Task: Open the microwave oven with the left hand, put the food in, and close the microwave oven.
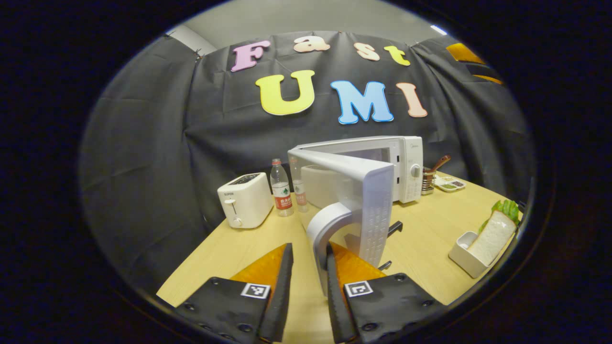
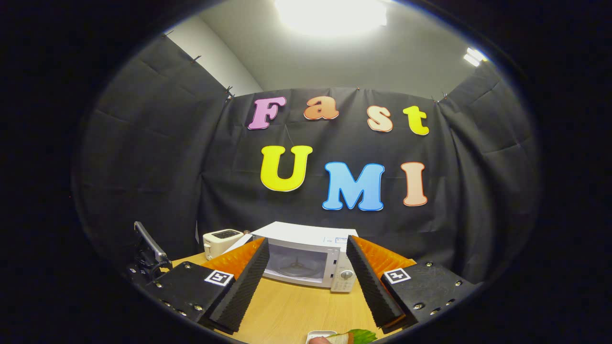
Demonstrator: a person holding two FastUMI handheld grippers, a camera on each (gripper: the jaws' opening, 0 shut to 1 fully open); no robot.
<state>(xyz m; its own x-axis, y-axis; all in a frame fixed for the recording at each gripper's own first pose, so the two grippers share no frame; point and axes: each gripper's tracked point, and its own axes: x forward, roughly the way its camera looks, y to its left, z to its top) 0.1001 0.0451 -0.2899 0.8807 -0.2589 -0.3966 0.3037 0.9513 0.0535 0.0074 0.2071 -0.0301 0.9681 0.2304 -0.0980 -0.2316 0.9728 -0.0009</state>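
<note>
Swinging the microwave door [image 1: 368, 200] fully wide: left gripper [image 1: 310, 267] straddles its handle [image 1: 325, 229], jaws apart; right gripper [image 2: 308, 282] also gapes.

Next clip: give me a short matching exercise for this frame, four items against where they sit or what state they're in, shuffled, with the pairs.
Things
1. microwave door
2. toaster
3. water bottles
4. sandwich

Places or states
A. between toaster and microwave
B. leaning in a white tray at the table's right edge
C. swung open, its handle between the left gripper's fingers
D. leftmost on the table, by the cloth wall

Pairs: 1-C, 2-D, 3-A, 4-B
</note>
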